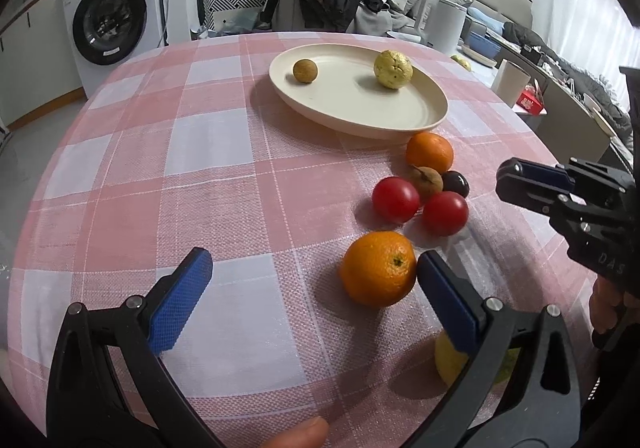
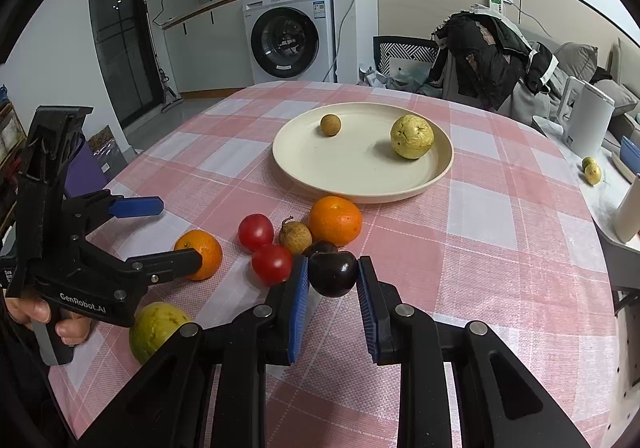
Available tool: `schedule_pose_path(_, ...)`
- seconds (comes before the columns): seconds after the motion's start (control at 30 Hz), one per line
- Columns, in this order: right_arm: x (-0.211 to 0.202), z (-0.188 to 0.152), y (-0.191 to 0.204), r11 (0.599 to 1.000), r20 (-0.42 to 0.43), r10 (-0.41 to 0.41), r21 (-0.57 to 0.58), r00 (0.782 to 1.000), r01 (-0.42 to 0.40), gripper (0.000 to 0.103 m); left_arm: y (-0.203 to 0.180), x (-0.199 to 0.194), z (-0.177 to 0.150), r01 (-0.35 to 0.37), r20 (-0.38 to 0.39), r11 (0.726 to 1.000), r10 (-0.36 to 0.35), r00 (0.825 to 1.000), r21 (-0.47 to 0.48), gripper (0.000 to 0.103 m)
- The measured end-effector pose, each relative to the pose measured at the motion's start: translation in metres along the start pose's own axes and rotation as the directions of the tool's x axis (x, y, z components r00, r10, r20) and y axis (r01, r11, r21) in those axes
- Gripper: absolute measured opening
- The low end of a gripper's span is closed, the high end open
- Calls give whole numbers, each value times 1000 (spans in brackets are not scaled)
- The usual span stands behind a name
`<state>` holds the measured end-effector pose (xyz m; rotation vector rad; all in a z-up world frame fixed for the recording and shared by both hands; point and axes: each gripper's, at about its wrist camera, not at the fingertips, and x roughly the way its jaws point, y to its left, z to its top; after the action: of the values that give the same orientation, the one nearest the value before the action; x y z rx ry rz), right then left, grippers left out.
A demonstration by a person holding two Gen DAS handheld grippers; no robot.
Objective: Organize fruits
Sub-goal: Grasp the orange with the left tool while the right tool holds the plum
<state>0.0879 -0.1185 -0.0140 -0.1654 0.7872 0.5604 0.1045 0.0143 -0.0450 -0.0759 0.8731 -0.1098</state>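
While left tongs (image 1: 314, 272) gape, right tongs (image 2: 333, 276) clamp dark plum (image 2: 333, 273).

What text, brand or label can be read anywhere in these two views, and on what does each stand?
"GenRobot.AI": on the side of the left tongs, right wrist view.
"DAS": partial lettering on the body of the right tongs, left wrist view.
Washing machine: panel lettering and blue sticker too small to read.
Red box beyond the table: print blurred, unreadable.

A white washing machine (image 2: 289, 36) stands far left beyond the surface. A chair heaped with dark clothes (image 2: 492, 48) sits far right, a white kettle (image 2: 588, 120) nearby.
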Motion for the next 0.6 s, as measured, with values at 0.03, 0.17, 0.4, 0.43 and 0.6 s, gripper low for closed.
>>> schedule_pose_path(0.03,0,0,0,1000,0,0,0,1000,0,25,-1,0,0,2,-4,1000,-2,1000,4,101)
schedule_pose_path(0.17,0,0,0,1000,0,0,0,1000,0,25,-3,2,-1,20,-20,1000,-20,1000,15,92)
schedule_pose_path(0.4,-1,0,-1,1000,0,-2,1,1000,2,25,-8,3,-3,78,-34,996,-77,996,30,71)
schedule_pose_path(0.43,-1,0,-1,1000,-1,-2,2,1000,2,25,-8,3,-3,86,-38,996,-85,996,29,70)
schedule_pose_path(0.6,-2,0,-2,1000,-3,-1,2,1000,1,25,-9,2,-4,140,-43,990,-139,989,24,46)
